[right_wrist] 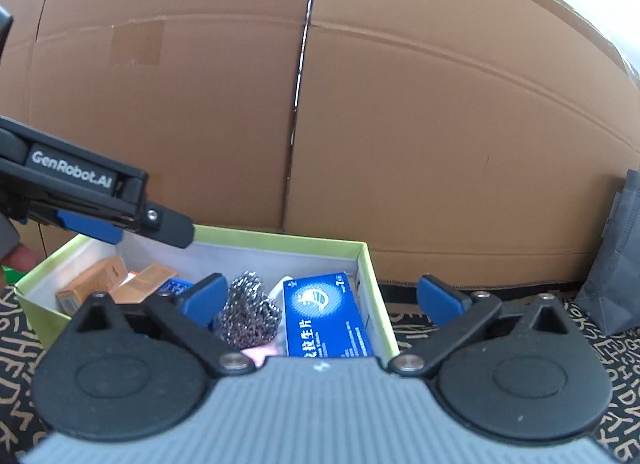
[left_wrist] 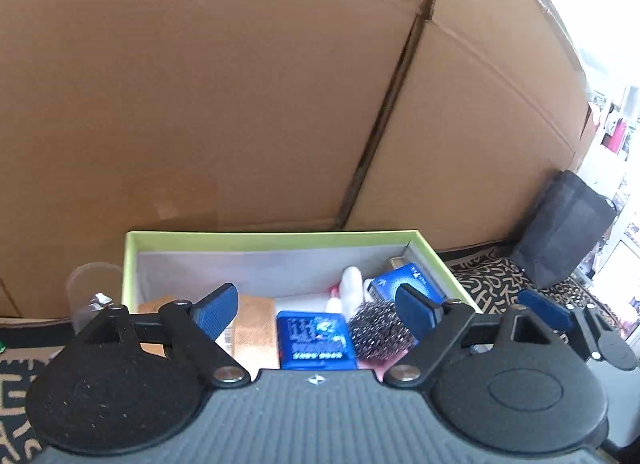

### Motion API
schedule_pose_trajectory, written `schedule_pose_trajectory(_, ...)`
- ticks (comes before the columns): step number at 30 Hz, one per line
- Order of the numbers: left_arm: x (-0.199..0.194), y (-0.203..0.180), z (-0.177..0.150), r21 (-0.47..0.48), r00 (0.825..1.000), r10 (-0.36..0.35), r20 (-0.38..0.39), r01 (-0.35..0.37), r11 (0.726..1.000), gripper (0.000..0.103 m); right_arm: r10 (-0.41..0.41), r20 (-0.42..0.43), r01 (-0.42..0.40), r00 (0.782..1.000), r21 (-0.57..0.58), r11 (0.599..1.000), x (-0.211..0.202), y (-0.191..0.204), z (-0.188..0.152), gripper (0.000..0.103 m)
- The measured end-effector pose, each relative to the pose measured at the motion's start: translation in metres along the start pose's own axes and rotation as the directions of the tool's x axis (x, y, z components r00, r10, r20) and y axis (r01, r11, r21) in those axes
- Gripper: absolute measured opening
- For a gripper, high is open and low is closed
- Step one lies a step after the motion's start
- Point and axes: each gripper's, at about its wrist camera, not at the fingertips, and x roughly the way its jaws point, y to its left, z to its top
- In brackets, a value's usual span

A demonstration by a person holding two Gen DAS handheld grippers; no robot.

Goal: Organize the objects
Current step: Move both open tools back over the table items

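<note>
A shallow box with a lime-green rim (left_wrist: 272, 237) (right_wrist: 370, 264) stands on a patterned cloth. In it lie orange cartons (left_wrist: 256, 328) (right_wrist: 92, 282), a steel wool scrubber (left_wrist: 378, 328) (right_wrist: 248, 312), a small blue packet (left_wrist: 314, 340), a white bottle (left_wrist: 352, 288) and a long blue carton (left_wrist: 408, 282) (right_wrist: 324, 312). My left gripper (left_wrist: 316, 310) (right_wrist: 140, 233) hangs open over the box's middle, holding nothing. My right gripper (right_wrist: 320, 298) (left_wrist: 568, 324) is open wide, one finger over the box and the other outside its right wall; nothing is held.
A tall cardboard box (left_wrist: 240, 84) (right_wrist: 400, 124) forms a wall right behind the green box. A dark grey bag (left_wrist: 568, 224) (right_wrist: 616, 284) stands at the right. A clear plastic cup (left_wrist: 92, 288) sits by the box's left wall. The black-and-beige cloth (right_wrist: 592, 348) covers the surface.
</note>
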Motion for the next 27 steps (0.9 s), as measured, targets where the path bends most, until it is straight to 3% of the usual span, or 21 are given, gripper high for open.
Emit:
schedule_pose_trajectory(17,-0.073,0.027,-0.016,0.030,0.993,0.070,0.093,-0.073,0.997,0.090,0.052,0.112,-0.054,0.992,0.016,0.998,-0.062,0.037,0.036,0.103)
schedule_pose_trajectory(22,-0.112,0.070,-0.035,-0.049,0.987,0.129,0.096,-0.125,0.991,0.090,0.144,0.138,-0.151,0.980,0.039,0.988,-0.081,0.063,0.040,0.103)
schedule_pose_trajectory(27,-0.141,0.117,-0.058,-0.093,0.966,0.242,0.088,-0.234,0.968,0.090,0.264,0.146,-0.266,0.953,-0.002,0.964,-0.092,0.108,0.037,0.103)
